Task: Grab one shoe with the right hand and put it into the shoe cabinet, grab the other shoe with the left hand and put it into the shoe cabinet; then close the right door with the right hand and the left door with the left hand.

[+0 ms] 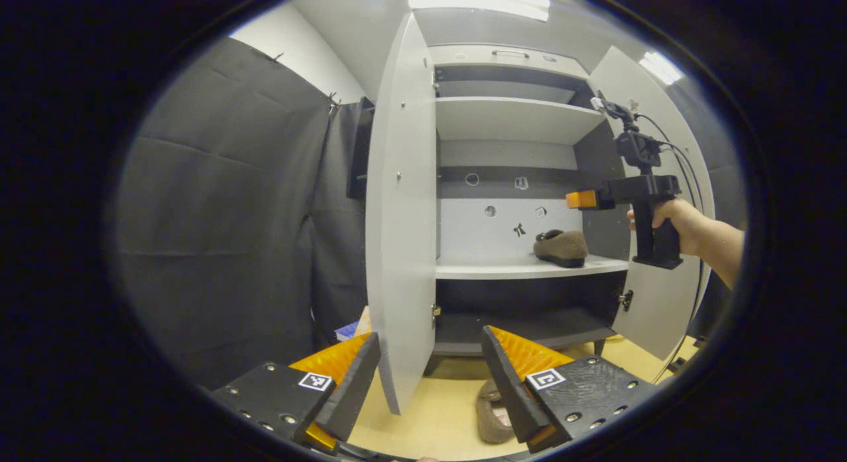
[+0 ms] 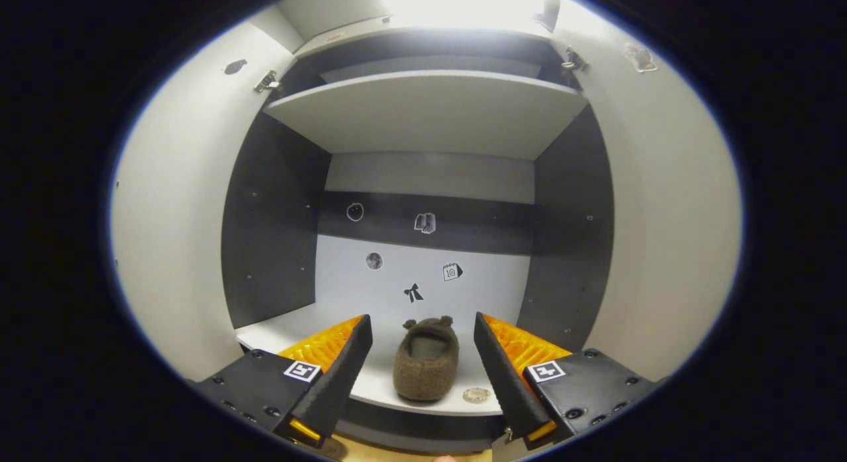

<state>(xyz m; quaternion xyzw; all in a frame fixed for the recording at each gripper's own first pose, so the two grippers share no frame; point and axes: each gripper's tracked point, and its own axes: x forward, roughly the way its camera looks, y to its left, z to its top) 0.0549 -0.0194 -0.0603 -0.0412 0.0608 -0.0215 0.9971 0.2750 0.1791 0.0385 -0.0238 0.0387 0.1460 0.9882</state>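
Brown fuzzy shoe (image 2: pixel 426 368) on cabinet shelf (image 2: pixel 370 382), second shoe (image 1: pixel 493 415) on floor, both grippers wide apart, empty

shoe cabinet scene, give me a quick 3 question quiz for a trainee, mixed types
1. True or false: both doors of the shoe cabinet stand open.
2. Multiple choice: where is the second shoe? A) on the top shelf B) on the floor in front of the cabinet C) held in the left tool
3. Fill in: the right tool is ____ , with the shelved shoe lying free between its fingers.

Key:
1. True; the left door and the right door both swing outward.
2. B
3. open
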